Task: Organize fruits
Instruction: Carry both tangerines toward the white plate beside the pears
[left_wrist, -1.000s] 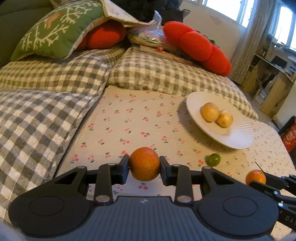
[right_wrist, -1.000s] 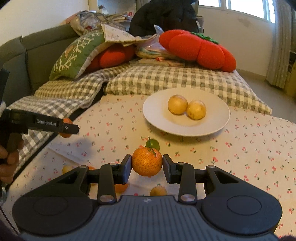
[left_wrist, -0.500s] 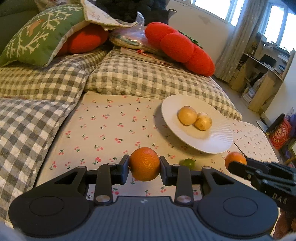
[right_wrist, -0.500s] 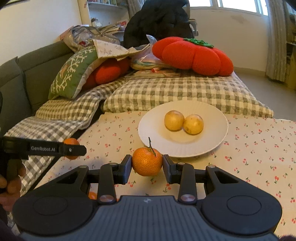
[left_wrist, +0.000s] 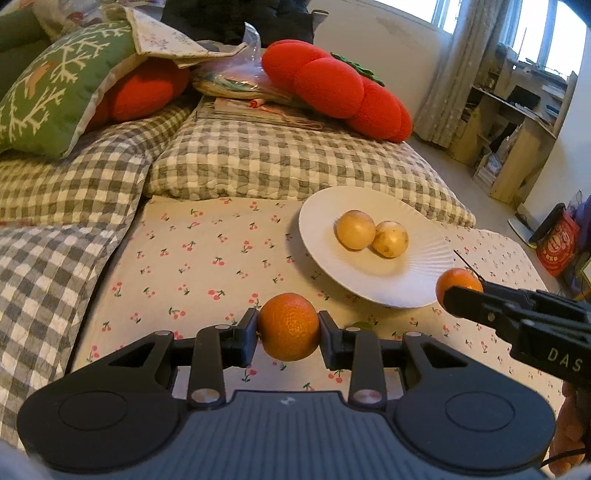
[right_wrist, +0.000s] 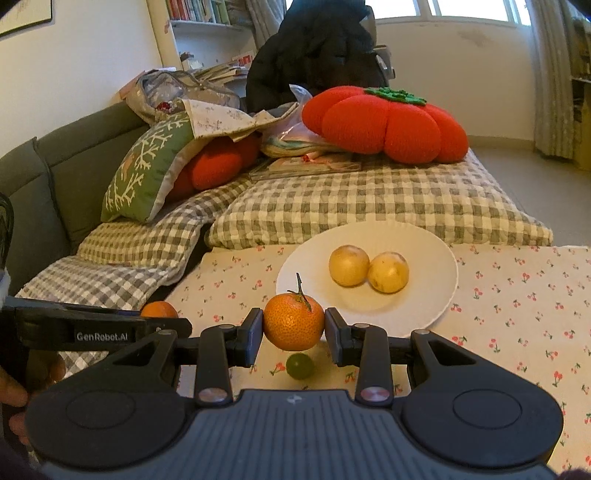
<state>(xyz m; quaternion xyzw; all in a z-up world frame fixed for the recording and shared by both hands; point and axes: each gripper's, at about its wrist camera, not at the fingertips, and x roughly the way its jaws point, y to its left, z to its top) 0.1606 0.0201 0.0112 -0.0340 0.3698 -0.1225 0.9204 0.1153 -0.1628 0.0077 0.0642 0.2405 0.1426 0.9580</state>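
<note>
My left gripper (left_wrist: 288, 330) is shut on a plain orange (left_wrist: 288, 326), held above the cherry-print cloth. My right gripper (right_wrist: 294, 328) is shut on an orange with a stem (right_wrist: 293, 322), just short of the white plate's near rim. The white plate (left_wrist: 424, 258) (right_wrist: 432, 295) holds two yellow fruits (left_wrist: 371, 234) (right_wrist: 368, 271). In the left wrist view the right gripper (left_wrist: 461, 295) reaches in from the right with its orange (left_wrist: 458, 282) over the plate's edge. In the right wrist view the left gripper (right_wrist: 162, 321) shows at the left with its orange (right_wrist: 159, 309). A small green fruit (right_wrist: 300, 365) lies on the cloth below my right gripper.
Checked grey-and-white cushions (left_wrist: 280, 158) border the cloth (left_wrist: 192, 266) at the back and left. Red tomato-shaped pillows (right_wrist: 384, 123) and a green patterned pillow (left_wrist: 48, 96) are piled behind. A person's hand (right_wrist: 22, 384) shows at the lower left. Shelves (left_wrist: 517, 122) stand at the far right.
Both grippers have risen and moved toward the plate, each keeping its orange. The plate now sits nearer and larger in both views; the green fruit has slid under the grippers.
</note>
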